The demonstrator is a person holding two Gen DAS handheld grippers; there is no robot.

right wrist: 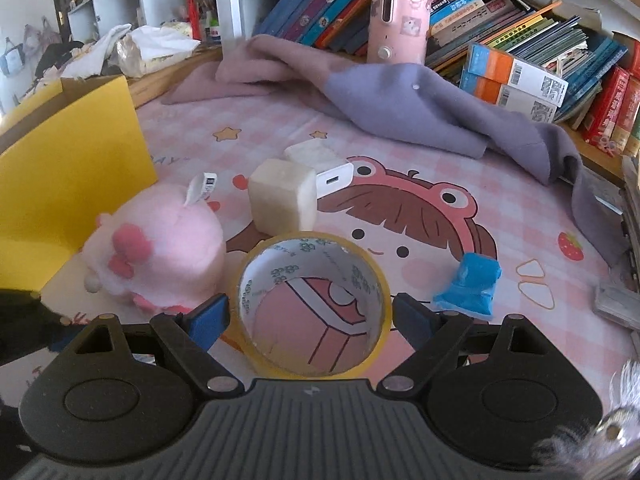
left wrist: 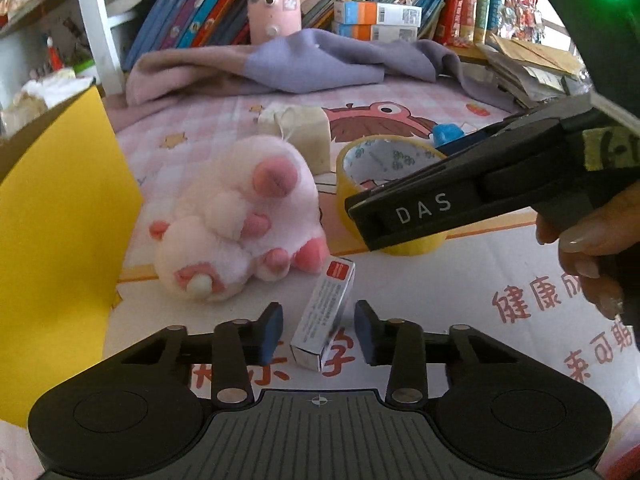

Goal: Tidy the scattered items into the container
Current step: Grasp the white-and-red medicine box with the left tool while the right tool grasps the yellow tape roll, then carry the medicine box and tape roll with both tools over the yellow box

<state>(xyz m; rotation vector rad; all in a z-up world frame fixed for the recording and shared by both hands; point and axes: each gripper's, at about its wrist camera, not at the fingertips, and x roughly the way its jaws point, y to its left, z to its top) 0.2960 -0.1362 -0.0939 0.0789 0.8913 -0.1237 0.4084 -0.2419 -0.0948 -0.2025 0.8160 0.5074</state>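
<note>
A small white carton with a red label lies on the mat between the blue pads of my left gripper. A gap shows on each side of it, so the gripper is open. My right gripper straddles a yellow tape roll that lies flat, its pads just beside the roll's outer wall and open. In the left wrist view one of its black fingers reaches over the tape roll. The yellow cardboard box stands at the left.
A pink plush toy lies between the box and the roll. Beyond are a cream block, a white charger, a blue packet and rubber bands. A purple cloth and books line the back.
</note>
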